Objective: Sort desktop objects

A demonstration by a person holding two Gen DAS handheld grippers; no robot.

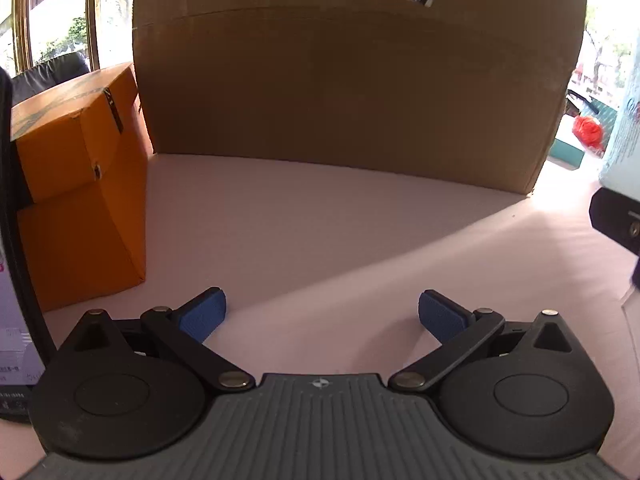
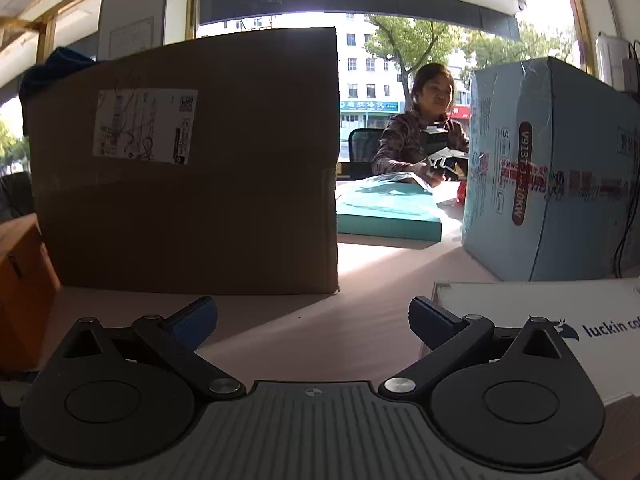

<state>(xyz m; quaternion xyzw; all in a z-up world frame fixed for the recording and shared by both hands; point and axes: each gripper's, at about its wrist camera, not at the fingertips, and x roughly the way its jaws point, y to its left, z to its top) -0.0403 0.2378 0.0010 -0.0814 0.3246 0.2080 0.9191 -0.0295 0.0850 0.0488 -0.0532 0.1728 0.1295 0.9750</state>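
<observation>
My left gripper stands open low over the pink tabletop, nothing between its blue pads. An orange box sits close at its left, and a big brown cardboard box fills the view ahead. My right gripper is open too, empty, over the same pink tabletop. The brown cardboard box with a white shipping label stands ahead of it to the left. A white luckin box lies just beside its right finger. A light blue carton stands behind that.
A teal flat box lies on a farther table, where a seated person handles a black device. The orange box's edge shows at the right wrist view's left. A light blue carton edge and a black object sit at the left wrist view's right.
</observation>
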